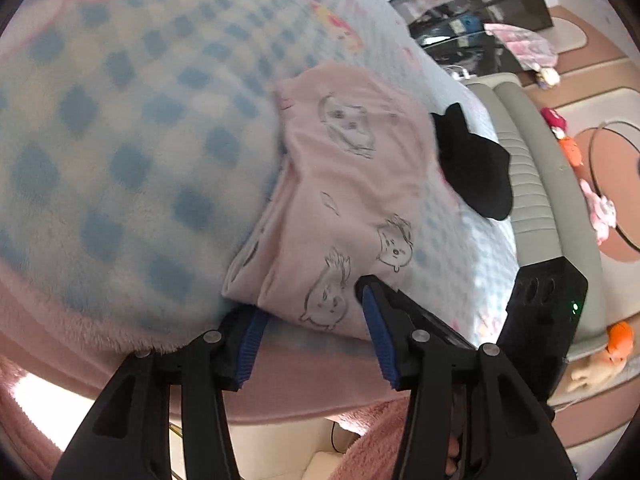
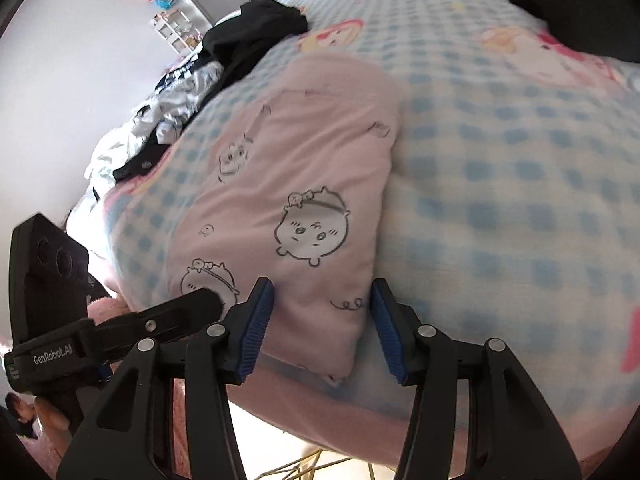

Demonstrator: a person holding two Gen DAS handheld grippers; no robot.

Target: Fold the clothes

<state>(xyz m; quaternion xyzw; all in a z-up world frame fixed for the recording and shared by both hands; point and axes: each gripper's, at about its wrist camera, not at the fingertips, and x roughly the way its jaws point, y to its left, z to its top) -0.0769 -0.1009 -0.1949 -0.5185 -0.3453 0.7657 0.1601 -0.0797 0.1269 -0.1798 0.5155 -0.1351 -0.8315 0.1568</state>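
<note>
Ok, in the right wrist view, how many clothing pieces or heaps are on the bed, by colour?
Pink: 1, the pink printed garment
Black: 2, the black clump and the black piece
White with dark bits: 1, the crumpled heap, whose pieces can't be separated
Total: 4

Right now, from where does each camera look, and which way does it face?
Left wrist: on the left gripper, angled down over the bed edge at the pink garment; own jaws and the right gripper's body show.
Right wrist: on the right gripper, angled down; own jaws straddle the garment's corner.
Shared: pink garment, checked blanket.
</note>
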